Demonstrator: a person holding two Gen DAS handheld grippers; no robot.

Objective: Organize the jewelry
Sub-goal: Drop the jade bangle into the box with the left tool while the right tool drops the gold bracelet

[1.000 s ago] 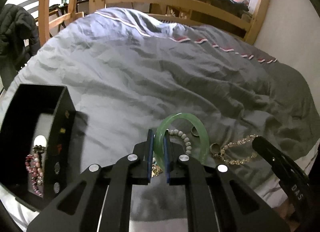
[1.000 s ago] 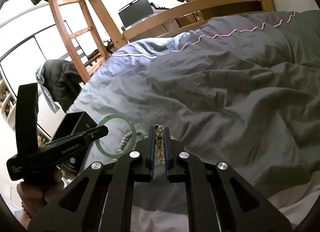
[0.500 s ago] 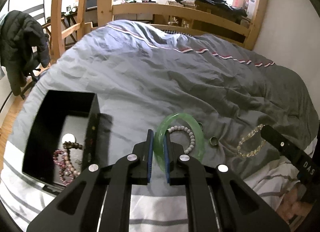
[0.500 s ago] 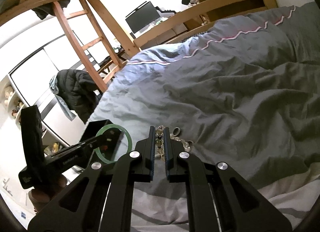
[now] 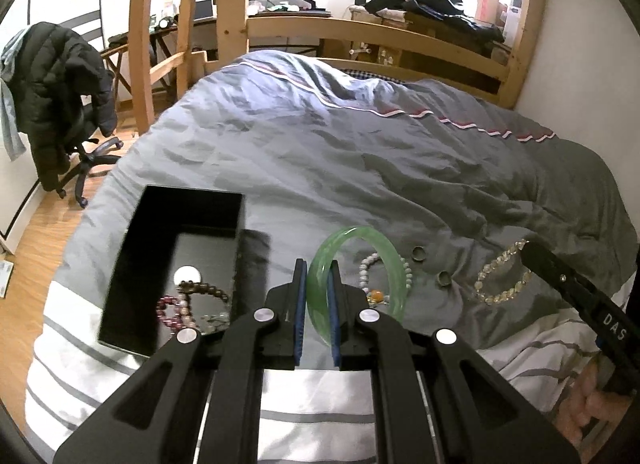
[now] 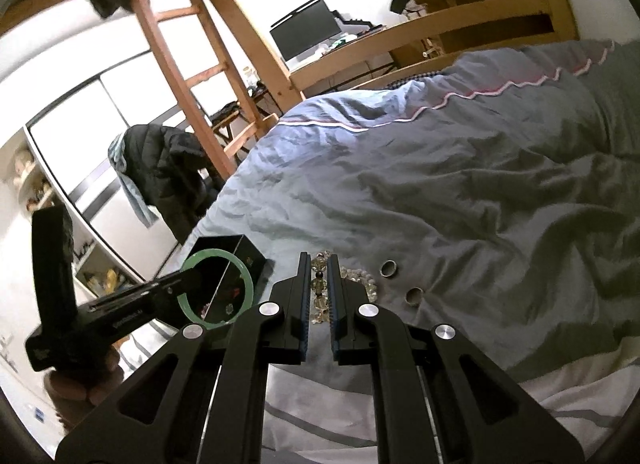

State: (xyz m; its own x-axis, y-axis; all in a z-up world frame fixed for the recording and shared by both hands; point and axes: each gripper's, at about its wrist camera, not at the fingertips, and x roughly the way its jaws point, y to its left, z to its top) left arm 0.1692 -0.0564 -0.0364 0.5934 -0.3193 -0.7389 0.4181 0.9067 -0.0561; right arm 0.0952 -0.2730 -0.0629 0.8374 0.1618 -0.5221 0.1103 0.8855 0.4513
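Note:
My left gripper is shut on a green jade bangle and holds it above the grey bedspread, right of the black jewelry box. The box holds several beaded bracelets. My right gripper is shut on a pale crystal bead bracelet, which also shows hanging from it in the left wrist view. A white bead bracelet and two metal rings lie on the bed. The bangle and box show at left in the right wrist view.
The grey duvet covers the bed, with a striped sheet at the near edge. A wooden bed frame and ladder stand behind. An office chair with a black jacket stands at left on the wooden floor.
Both grippers have risen off the bed with their loads. The bangle has lifted and the box has come further into the left wrist view. The crystal bracelet now hangs off the bed.

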